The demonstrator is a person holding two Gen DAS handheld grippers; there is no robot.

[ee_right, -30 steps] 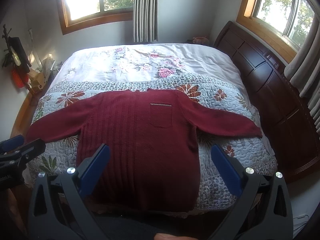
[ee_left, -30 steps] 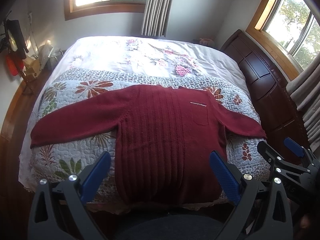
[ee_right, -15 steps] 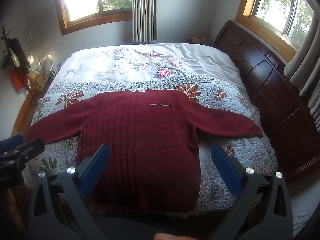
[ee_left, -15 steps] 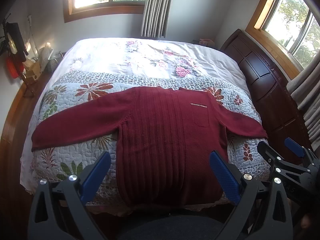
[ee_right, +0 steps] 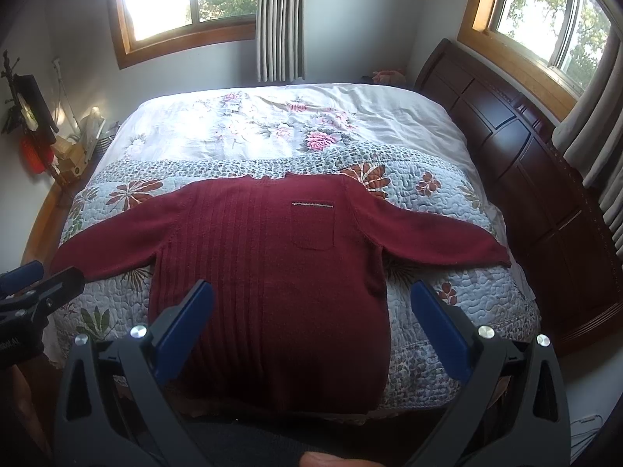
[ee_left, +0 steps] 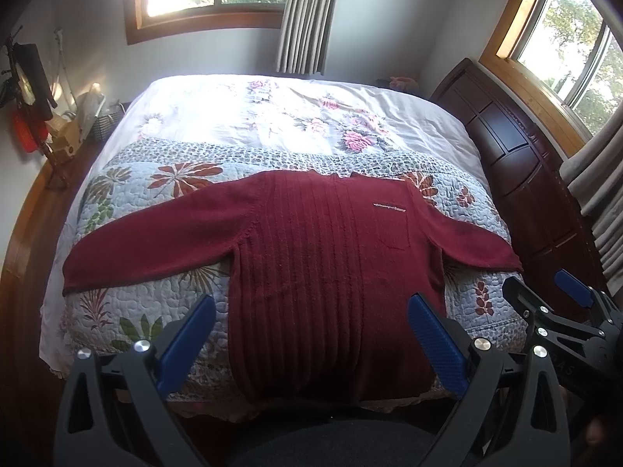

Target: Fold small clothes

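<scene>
While both sets of blue-padded fingers stand wide apart and hold nothing, neither tool touches the cloth. The left gripper (ee_left: 311,334) hangs just off the near edge of the bed, its fingers framing the lower body of the garment. The right gripper (ee_right: 311,323) hangs beside it, a little nearer the right side of the bed, and frames the same hem; its own black frame also shows at the right edge of the left wrist view.

Between and beyond the fingers lies a dark red knitted sweater (ee_left: 331,264), the thing to be folded. It is spread flat, front up, across the near part of the bed, with its hem draped slightly over the near edge and its neckline pointing toward the far edge. Both sleeves reach out sideways, the left sleeve (ee_left: 155,249) toward the bed's left edge and the right sleeve (ee_right: 436,237) toward its right edge. A small chest pocket (ee_right: 312,225) sits on the right half. Laid out this way, each sleeve seems ready to be pinched and turned inward as a first fold; no fold is made yet.

Under the sweater is a floral quilt (ee_right: 447,303). A dark wooden headboard (ee_right: 545,210) runs along the bed's right side, and curtained windows sit behind.
</scene>
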